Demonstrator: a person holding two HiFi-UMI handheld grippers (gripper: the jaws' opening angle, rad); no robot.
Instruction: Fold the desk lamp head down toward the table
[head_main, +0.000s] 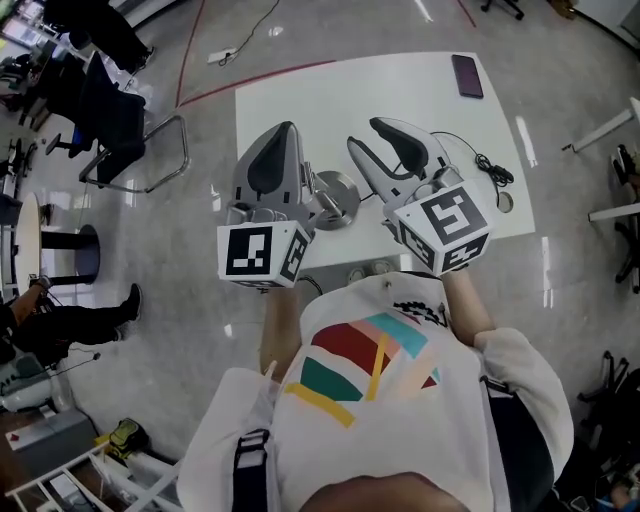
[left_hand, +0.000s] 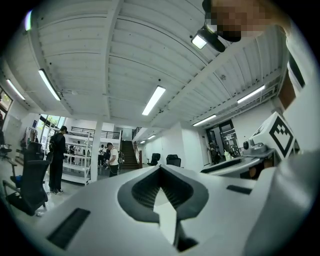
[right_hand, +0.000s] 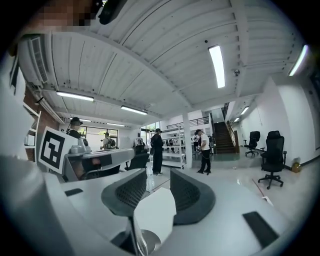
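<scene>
The desk lamp shows mainly as a round silver base (head_main: 338, 200) on the white table (head_main: 400, 85), between my two grippers. Its short arm runs left from the base and its head is hidden behind my left gripper. Held up over the table, the left gripper (head_main: 288, 130) (left_hand: 161, 172) has its jaws shut with nothing between them. My right gripper (head_main: 363, 133) (right_hand: 159, 180) hovers to the right of the base with its jaws open and empty. In the right gripper view the lamp base (right_hand: 146, 243) lies low between the jaws, untouched.
A dark phone (head_main: 467, 76) lies at the table's far right. A black cable (head_main: 490, 165) and a small round thing (head_main: 505, 202) sit near the right edge. An office chair (head_main: 125, 135) stands on the floor to the left. People and shelves stand far off in the room.
</scene>
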